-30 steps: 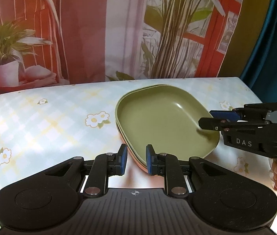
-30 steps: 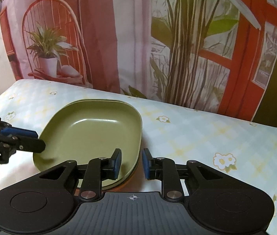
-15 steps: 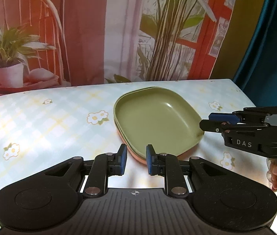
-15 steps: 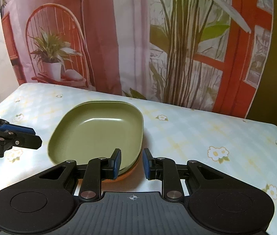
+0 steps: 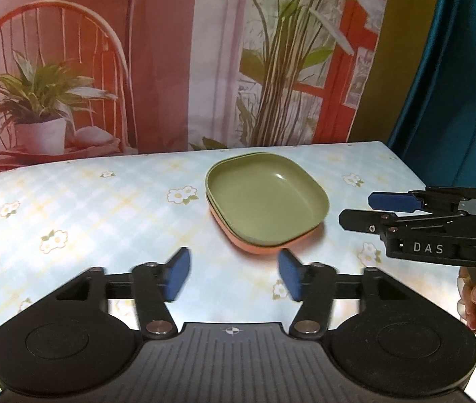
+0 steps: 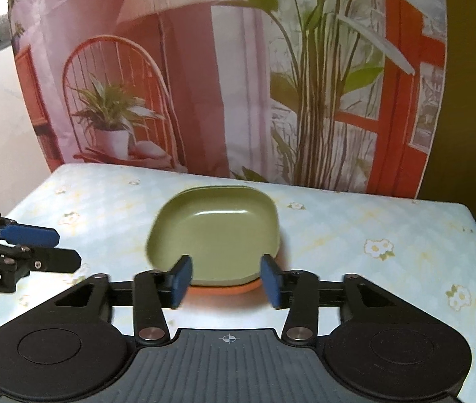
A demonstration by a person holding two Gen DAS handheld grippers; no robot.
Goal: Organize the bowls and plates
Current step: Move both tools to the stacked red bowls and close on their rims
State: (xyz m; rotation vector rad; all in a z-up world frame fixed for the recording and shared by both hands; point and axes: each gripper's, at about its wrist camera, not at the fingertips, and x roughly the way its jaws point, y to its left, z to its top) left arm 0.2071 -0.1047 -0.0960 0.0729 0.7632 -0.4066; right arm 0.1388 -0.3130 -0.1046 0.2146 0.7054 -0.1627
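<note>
A stack of dishes (image 5: pixel 266 206) is seen near the middle of the desk (image 5: pixel 103 208), toward its far edge: a green plate (image 6: pixel 214 231) with rounded corners and a raised rim is nested on top, and an orange dish (image 5: pixel 254 247) shows only as a thin edge beneath it; a second green rim seems to lie between them, though this cannot be told for certain. The surfaces are smooth and matte, apparently plastic, with a soft highlight inside the top plate. The desk is covered by a pale checked cloth printed with small flowers, and a printed backdrop (image 6: pixel 238 84) of plants and a chair hangs behind. The left gripper (image 5: pixel 233 277) is held short of the stack with its jaws opening and nothing between them. The right gripper (image 6: pixel 226 280) is likewise empty, its jaws opening, with the near edge of the stack seen beyond its blue pads (image 6: pixel 182 280) but not touched. The stacking step is judged to be finished, with the stack set down and released. No other dish is in view, so the next move would call for either locating further pieces outside the frame or withdrawing both grippers clear without nudging the stack.
</note>
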